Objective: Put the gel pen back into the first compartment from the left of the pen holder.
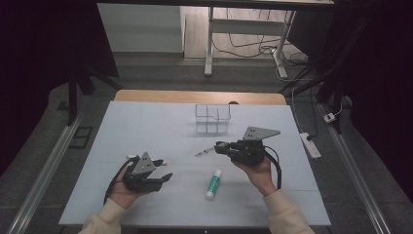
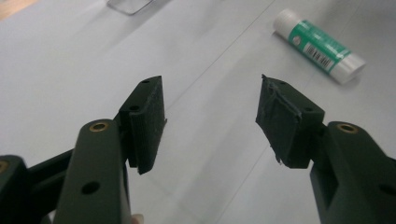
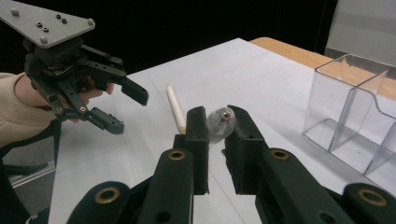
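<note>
From above, the right gripper (image 1: 221,146) holds a clear pen (image 1: 207,151) near the table's (image 1: 146,122) middle, before the clear organizer (image 1: 212,118) toward the far edge. The left gripper (image 2: 210,116) gapes wide and empty, a glue stick (image 2: 319,45) lying beyond. Its own view shows the right jaws closed on the pen's end, so lifting level should prevent slipping.

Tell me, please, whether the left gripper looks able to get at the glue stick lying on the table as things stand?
Probably yes. The left gripper stands open with nothing between its jaws, and the glue stick lies flat on bare table ahead of it, apart from the right gripper, which holds a pen.
</note>
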Available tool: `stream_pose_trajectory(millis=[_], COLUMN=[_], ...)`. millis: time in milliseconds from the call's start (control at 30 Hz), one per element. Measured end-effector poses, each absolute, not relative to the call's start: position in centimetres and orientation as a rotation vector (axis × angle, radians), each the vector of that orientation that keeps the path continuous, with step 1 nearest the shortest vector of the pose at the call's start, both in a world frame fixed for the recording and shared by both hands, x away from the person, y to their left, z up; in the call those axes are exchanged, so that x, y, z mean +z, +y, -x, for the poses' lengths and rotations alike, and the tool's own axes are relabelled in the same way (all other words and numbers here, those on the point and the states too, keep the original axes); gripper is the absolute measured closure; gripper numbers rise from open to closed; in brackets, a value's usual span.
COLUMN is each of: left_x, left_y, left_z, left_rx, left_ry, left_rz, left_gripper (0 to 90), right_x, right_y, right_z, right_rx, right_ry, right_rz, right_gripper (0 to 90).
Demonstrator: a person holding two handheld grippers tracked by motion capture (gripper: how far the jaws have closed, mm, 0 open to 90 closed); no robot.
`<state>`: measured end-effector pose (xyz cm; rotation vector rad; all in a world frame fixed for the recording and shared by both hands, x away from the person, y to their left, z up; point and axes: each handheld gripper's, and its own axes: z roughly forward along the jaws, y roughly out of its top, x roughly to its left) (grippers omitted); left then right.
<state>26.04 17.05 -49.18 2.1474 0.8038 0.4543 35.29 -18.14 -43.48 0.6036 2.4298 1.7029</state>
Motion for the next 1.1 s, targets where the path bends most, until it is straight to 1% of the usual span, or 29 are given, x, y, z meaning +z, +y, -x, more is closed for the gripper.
stream_pose_trajectory(millis=[233, 500, 900, 1100], left_x=[-49.8, -50.4, -50.9, -51.0], left_y=[19.4, 21.1, 22.5, 22.9], left_z=[-25.1, -24.4, -24.1, -24.2], left_rx=[0.458, 0.46, 0.452, 0.45], left_ry=[0.858, 0.908, 0.965, 0.981], left_rz=[-2.133, -2.123, -2.101, -2.091], left_gripper=[40.4, 39.3, 37.7, 37.2], right_x=[-43.2, -43.0, -42.5, -41.6], right_y=[-18.5, -18.9, -18.8, -18.6], right_z=[-35.3, -35.4, -35.7, -36.2], right_rx=[1.699, 1.688, 1.671, 1.67], right_ry=[2.402, 2.382, 2.352, 2.335], right_rz=[-0.614, -0.622, -0.621, -0.615], right_gripper=[78.8, 78.8, 78.7, 78.7])
